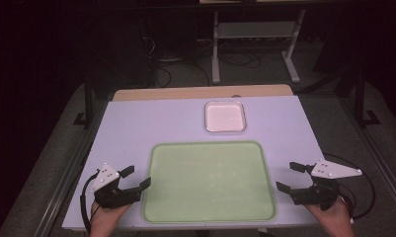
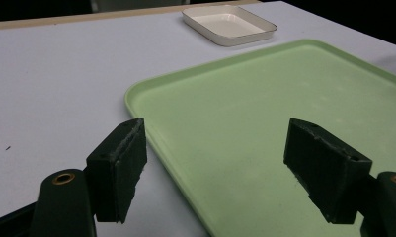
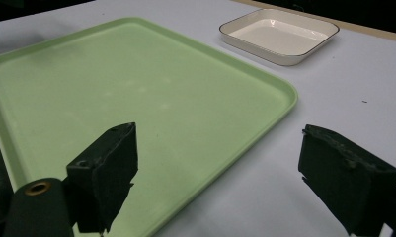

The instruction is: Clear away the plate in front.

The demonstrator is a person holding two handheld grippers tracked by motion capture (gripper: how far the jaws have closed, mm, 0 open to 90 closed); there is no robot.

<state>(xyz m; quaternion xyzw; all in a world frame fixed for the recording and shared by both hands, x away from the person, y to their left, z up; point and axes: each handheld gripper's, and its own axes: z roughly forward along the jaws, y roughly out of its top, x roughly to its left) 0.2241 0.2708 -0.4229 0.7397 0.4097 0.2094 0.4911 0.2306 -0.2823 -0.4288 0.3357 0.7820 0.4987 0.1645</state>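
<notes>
**Waiting at the tray's two short sides, nothing yet picked up**

Flanking the flat, pale green plastic tray (image 1: 209, 181) with rounded corners, the two hand-held grippers sit low at the near edge of the white tabletop (image 1: 136, 123). The left gripper (image 1: 139, 178) lies just beside the tray's left rim, its black jaws spread wide with nothing between them; in the left gripper view the green tray (image 2: 284, 128) has its near corner running under the gap, yet neither pad presses on it. The right gripper (image 1: 290, 177) hovers just off the tray's right rim, its jaws likewise wide apart and empty; in the right gripper view the tray (image 3: 136, 94) edge passes between the pads without contact.

Beyond the tray, toward the far side of the table, rests a small, shallow, white rectangular enamel-looking dish with a thin dark rim (image 1: 225, 116). It stands apart from the tray, upright, and appears to hold nothing. The tray surface too is bare apart from faint smudges.

As a judgement, the work looks to be at its very start: both grippers are poised symmetrically at the tray, which suggests a two-handed grasp of its rims is the step in hand. No grip is made, nothing is lifted or shifted, and the dish is untouched. Everything remains to be done: closing on the rims, then whatever carrying or placing follows.
</notes>
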